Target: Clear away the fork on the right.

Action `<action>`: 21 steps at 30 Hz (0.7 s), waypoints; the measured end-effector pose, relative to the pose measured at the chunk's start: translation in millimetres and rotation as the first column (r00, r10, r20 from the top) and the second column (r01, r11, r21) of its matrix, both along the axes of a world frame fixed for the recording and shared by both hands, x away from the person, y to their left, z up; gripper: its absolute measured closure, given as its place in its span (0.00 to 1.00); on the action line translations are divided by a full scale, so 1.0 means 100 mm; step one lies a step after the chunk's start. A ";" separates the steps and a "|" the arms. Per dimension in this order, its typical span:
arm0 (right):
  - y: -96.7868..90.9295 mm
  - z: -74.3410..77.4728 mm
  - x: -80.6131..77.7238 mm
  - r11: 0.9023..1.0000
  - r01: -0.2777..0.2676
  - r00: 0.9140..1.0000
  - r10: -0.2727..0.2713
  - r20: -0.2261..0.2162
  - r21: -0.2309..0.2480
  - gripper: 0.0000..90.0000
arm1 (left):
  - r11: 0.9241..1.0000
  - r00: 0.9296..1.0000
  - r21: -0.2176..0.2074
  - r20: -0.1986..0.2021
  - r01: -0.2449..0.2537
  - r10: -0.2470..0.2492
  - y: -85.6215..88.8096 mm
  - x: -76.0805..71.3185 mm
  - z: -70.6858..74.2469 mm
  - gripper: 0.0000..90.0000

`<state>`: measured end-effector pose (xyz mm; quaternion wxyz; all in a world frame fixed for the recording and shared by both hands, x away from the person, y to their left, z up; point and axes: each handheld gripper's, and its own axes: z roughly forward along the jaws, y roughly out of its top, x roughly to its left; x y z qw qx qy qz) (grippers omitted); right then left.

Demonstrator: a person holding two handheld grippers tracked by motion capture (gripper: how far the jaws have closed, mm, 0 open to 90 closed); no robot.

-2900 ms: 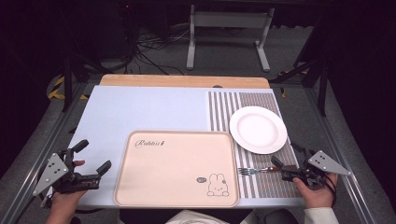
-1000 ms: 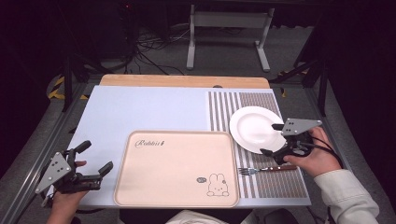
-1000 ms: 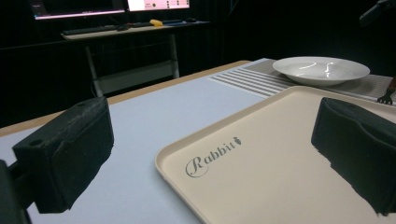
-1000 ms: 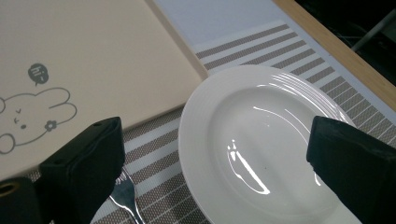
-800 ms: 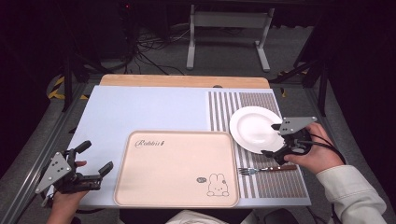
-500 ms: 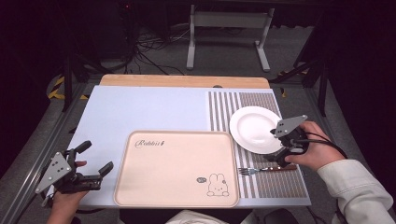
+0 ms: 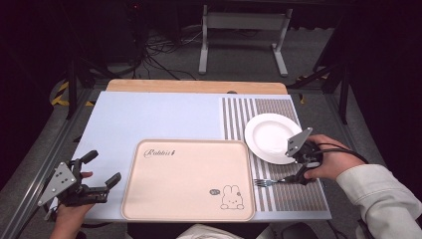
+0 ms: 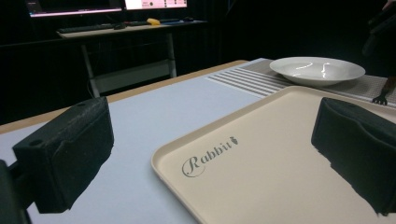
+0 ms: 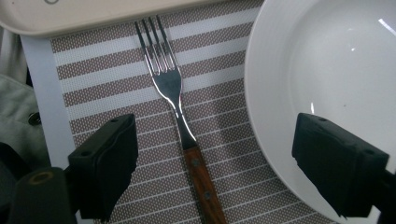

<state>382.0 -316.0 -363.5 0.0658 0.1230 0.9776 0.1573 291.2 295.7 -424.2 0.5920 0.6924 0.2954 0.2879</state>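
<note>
A: On the left, left tongs (image 7: 94, 172) resting wide apart at the tabletop (image 7: 149, 114) corner, holding nothing, probably just waiting beside the tray (image 7: 189, 179).

B: And to the right?

A: Fork (image 9: 175, 100) lying flat on the striped mat (image 7: 278, 107), between tray and plate (image 7: 271, 137), prongs toward the tray. Right tongs (image 9: 215, 168) spread wide over the wooden handle, likely lined up for gripping it; nothing held yet.

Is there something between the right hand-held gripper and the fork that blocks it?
Nothing visible. The right hand-held gripper is open, and the fork lies on the striped mat between its jaws. The plate lies beside it, under one jaw.
</note>
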 end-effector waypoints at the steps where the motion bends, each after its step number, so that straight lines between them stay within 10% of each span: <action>1: 0.00 -0.02 0.00 1.000 0.001 1.000 -0.001 -0.009 -0.013 0.17 | 1.000 1.000 0.000 0.000 0.000 0.000 0.00 0.00 0.00 0.00; 13: -0.01 -0.13 -0.02 0.995 -0.023 0.998 0.017 -0.067 -0.099 0.18 | 1.000 1.000 0.003 0.002 0.000 0.000 -0.01 0.00 0.00 0.00; 21: 0.02 -0.23 -0.03 0.993 -0.054 0.997 0.048 -0.062 -0.108 0.37 | 1.000 1.000 0.005 0.002 0.000 0.000 -0.01 0.00 0.00 0.00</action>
